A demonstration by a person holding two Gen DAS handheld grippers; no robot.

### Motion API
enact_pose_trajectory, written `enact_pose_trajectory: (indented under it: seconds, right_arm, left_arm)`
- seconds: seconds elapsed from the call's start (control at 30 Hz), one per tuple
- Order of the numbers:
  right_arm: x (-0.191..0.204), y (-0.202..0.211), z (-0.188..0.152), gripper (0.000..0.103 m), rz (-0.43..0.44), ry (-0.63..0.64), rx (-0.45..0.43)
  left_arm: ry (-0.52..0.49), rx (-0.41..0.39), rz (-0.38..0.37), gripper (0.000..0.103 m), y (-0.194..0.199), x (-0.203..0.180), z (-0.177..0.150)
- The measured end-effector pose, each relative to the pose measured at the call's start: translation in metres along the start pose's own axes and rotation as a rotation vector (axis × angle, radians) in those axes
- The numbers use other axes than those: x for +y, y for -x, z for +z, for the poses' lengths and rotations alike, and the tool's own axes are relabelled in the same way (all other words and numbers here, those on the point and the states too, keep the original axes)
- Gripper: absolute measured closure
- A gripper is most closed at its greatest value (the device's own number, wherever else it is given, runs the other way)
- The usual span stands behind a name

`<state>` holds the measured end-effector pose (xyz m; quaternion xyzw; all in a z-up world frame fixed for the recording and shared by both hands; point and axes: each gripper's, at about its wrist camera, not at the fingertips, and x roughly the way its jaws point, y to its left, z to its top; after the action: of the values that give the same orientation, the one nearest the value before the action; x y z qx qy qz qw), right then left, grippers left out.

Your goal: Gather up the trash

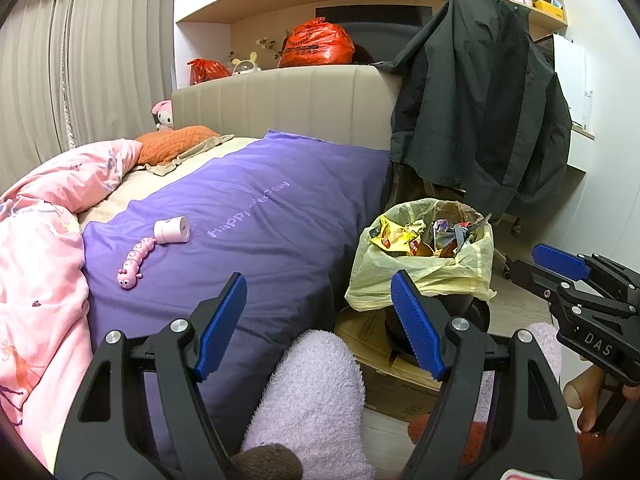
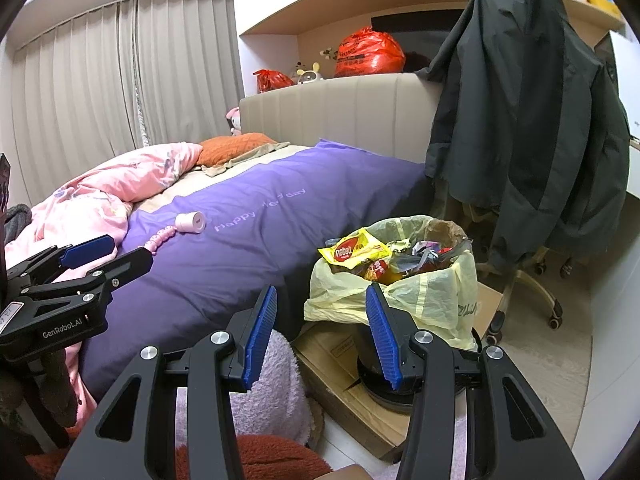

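Scene: I hold both tongs a little above the floor at the bedside, aimed down at a full bin (image 2: 394, 344) beside the bed (image 2: 256, 240).
Left tongs (image 1: 320, 326): spread wide, nothing between the blue pads.
Right tongs (image 2: 320, 338): also spread, somewhat narrower, empty; the bin sits just beyond their tips.
Where the trash is: heaped in a pale yellow bin bag (image 2: 424, 300) whose rim folds out over the bin, which stands on a flattened cardboard box (image 2: 340, 372) on the floor.
Top of the heap: a yellow snack wrapper (image 2: 352, 254) lies loose over the rim on the bed side, with crumpled packets behind it.
How it will handle: I judge the bag film thin, soft and slippery, the load mostly light wrappers, bulky rather than heavy; it may tear if pinched in one spot.
Where to take hold: the folded rim, gathered in a bunch, one side per tongs.
Risk: the wrapper could slide off as the rim lifts.
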<state>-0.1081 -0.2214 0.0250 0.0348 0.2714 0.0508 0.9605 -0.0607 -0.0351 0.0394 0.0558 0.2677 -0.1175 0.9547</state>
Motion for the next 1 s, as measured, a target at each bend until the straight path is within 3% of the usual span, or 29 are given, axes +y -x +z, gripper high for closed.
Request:
enact_pose_trajectory:
  seconds: [1.0]
  right_arm:
    - [0.0018, 0.0001, -0.0006, 0.059, -0.001, 0.004, -0.002]
  left_arm:
    - [-0.005, -0.008, -0.001, 0.032, 0.0015, 0.0005, 0.0006]
